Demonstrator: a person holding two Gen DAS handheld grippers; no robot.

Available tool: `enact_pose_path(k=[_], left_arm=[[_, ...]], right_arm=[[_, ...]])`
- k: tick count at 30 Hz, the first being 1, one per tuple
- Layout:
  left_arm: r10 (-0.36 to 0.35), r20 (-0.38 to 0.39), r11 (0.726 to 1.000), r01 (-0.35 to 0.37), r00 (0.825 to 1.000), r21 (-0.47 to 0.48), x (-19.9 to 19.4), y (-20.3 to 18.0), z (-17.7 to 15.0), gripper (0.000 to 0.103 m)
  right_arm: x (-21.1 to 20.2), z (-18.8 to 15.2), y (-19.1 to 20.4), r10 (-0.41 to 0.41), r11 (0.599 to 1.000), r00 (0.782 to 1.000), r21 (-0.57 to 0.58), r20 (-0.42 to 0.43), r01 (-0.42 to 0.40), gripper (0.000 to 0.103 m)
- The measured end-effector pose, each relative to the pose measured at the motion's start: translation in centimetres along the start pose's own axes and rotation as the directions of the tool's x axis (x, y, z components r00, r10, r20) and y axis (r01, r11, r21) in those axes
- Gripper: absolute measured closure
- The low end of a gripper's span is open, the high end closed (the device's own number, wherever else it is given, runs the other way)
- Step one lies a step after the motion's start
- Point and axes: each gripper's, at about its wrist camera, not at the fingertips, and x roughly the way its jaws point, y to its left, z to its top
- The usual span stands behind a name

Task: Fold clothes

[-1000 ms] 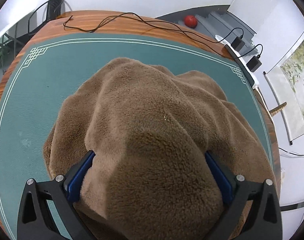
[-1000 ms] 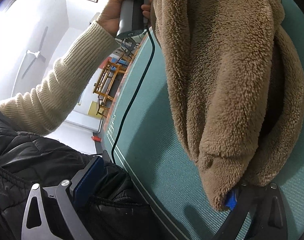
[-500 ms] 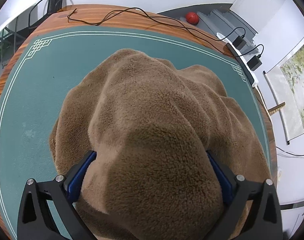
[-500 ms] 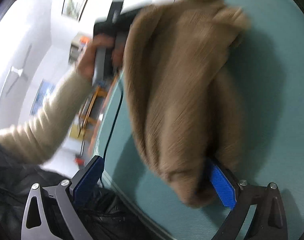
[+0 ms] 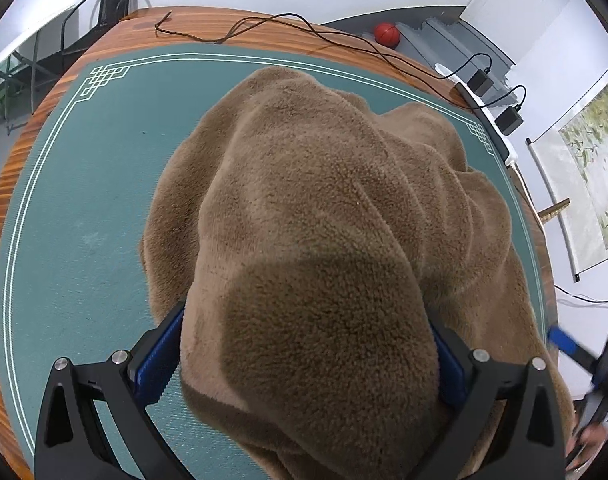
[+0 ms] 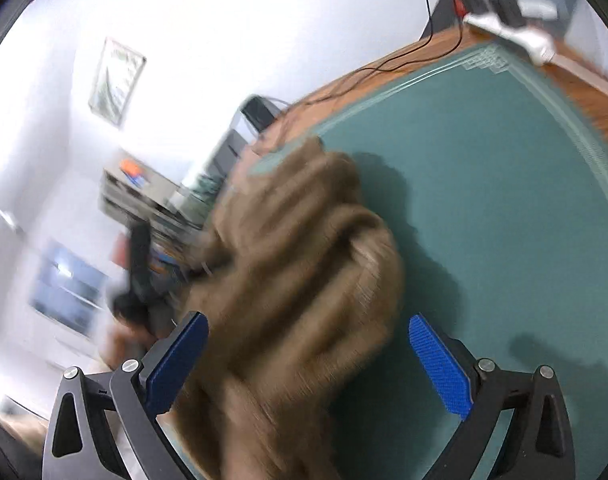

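A brown fleece garment (image 5: 324, 220) lies heaped on the green mat (image 5: 84, 200). Its near bulk fills the gap between the fingers of my left gripper (image 5: 304, 356), whose jaws stand wide apart, so it is open. In the blurred right wrist view the same fleece garment (image 6: 304, 280) lies between the wide-apart blue pads of my open right gripper (image 6: 308, 356), nearer the left pad; the right pad (image 6: 440, 364) is bare over the mat. A blurred blue pad of the right gripper (image 5: 564, 344) shows at the left view's right edge.
The green mat (image 6: 504, 200) covers a wooden table (image 5: 264, 28). Black cables (image 5: 344, 44) and a white power strip with chargers (image 5: 488, 92) lie along the far edge. A chair (image 5: 104, 8) stands beyond the far left corner. A hanging scroll (image 5: 584, 184) is at right.
My right gripper swung fast, and the fleece edge that lay against its right pad is off it. In the left view the garment shifted slightly and more mat shows.
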Motion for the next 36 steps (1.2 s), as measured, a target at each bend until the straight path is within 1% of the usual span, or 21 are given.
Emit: enact_pose_path(k=[1, 2, 5, 6, 9, 11, 12, 16, 17, 19, 20, 23, 25, 26, 27, 28, 29, 30, 32, 34, 36], left_arm=[[-0.001, -0.001, 1.000, 0.001, 1.000, -0.002, 0.0, 0.1, -0.1, 0.000], [-0.005, -0.001, 1.000, 0.005, 1.000, -0.006, 0.0, 0.2, -0.1, 0.000], [-0.015, 0.000, 1.000, 0.015, 1.000, -0.019, 0.1, 0.3, -0.2, 0.000], [-0.018, 0.001, 1.000, 0.018, 1.000, -0.023, 0.1, 0.3, -0.2, 0.000], [-0.022, 0.003, 0.999, 0.022, 1.000, -0.028, 0.3, 0.1, -0.1, 0.000], [-0.024, 0.003, 0.999, 0.024, 1.000, -0.030, 0.4, 0.0, 0.0, 0.000], [-0.025, 0.003, 0.999, 0.025, 1.000, -0.031, 0.4, 0.0, 0.1, 0.000], [-0.023, 0.001, 0.999, 0.024, 1.000, -0.037, 0.3, 0.2, 0.0, 0.000], [-0.022, 0.000, 0.999, 0.022, 1.000, -0.039, 0.3, 0.2, 0.0, 0.000], [-0.020, -0.001, 0.999, 0.020, 1.000, -0.043, 0.1, 0.2, -0.1, 0.000], [-0.018, 0.001, 0.999, 0.018, 1.000, -0.043, -0.1, 0.3, -0.2, 0.000], [-0.011, 0.008, 0.999, 0.011, 1.000, -0.041, -0.6, 0.3, -0.5, 0.000], [-0.006, 0.014, 0.999, 0.007, 1.000, -0.044, -1.0, 0.4, -0.7, 0.000], [-0.003, 0.021, 0.999, 0.004, 1.000, -0.046, -1.4, 0.5, -0.8, 0.000], [0.000, 0.027, 0.999, 0.001, 1.000, -0.047, -1.9, 0.6, -1.0, 0.000], [0.006, 0.037, 0.999, -0.004, 0.999, -0.048, -2.5, 0.8, -1.2, 0.000], [0.019, 0.054, 0.999, -0.016, 0.998, -0.050, -3.4, 1.3, -1.5, 0.000], [0.032, 0.070, 0.998, -0.028, 0.997, -0.052, -4.4, 1.8, -1.7, 0.000], [0.058, 0.103, 0.997, -0.053, 0.993, -0.056, -6.3, 2.7, -2.3, 0.000], [0.084, 0.136, 0.995, -0.076, 0.987, -0.060, -8.3, 3.6, -2.9, 0.000], [0.110, 0.168, 0.993, -0.100, 0.980, -0.066, -10.2, 4.5, -3.4, 0.000]], right_arm=[[0.2, 0.6, -0.2, 0.066, 0.997, 0.998, 0.050, 0.009, -0.067, 0.000], [0.6, 1.2, -0.6, 0.105, 0.991, 0.994, 0.088, 0.015, -0.106, 0.000], [4.6, 5.0, -2.4, 0.179, 0.970, 0.984, 0.163, 0.009, -0.178, 0.000], [5.5, 5.4, -3.3, 0.187, 0.964, 0.982, 0.190, 0.003, -0.184, 0.000], [8.2, 6.5, -6.1, 0.159, 0.948, 0.987, 0.286, -0.036, -0.142, 0.000], [9.1, 7.3, -7.3, 0.139, 0.928, 0.988, 0.357, -0.069, -0.106, 0.000], [9.6, 7.6, -7.8, 0.147, 0.915, 0.987, 0.388, -0.073, -0.107, 0.000], [13.1, 8.0, -9.0, 0.269, 0.851, 0.962, 0.478, -0.040, -0.218, 0.000], [14.2, 7.9, -9.2, 0.279, 0.842, 0.959, 0.492, -0.046, -0.221, 0.000], [15.0, 7.9, -9.1, 0.241, 0.848, 0.969, 0.498, -0.062, -0.179, 0.000], [15.0, 7.9, -8.8, 0.247, 0.850, 0.968, 0.491, -0.050, -0.191, 0.000], [15.3, 7.9, -7.8, 0.344, 0.818, 0.939, 0.487, 0.010, -0.305, 0.000], [15.5, 8.0, -7.1, 0.414, 0.781, 0.908, 0.488, 0.061, -0.389, 0.000], [15.4, 8.1, -6.5, 0.457, 0.758, 0.885, 0.482, 0.089, -0.440, 0.000], [15.0, 8.2, -5.5, 0.517, 0.728, 0.848, 0.462, 0.116, -0.507, 0.000], [14.6, 8.3, -4.1, 0.583, 0.697, 0.802, 0.429, 0.128, -0.575, 0.000], [14.3, 8.4, -2.4, 0.644, 0.668, 0.755, 0.390, 0.125, -0.634, 0.000], [13.9, 8.4, -0.8, 0.688, 0.645, 0.716, 0.355, 0.114, -0.677, 0.000], [13.8, 8.2, 2.9, 0.750, 0.620, 0.659, 0.288, 0.054, -0.730, 0.000], [13.7, 7.3, 7.2, 0.806, 0.584, 0.591, 0.225, -0.041, -0.780, 0.000], [13.6, 5.1, 11.4, 0.816, 0.577, 0.554, 0.166, -0.165, -0.800, 0.000]])
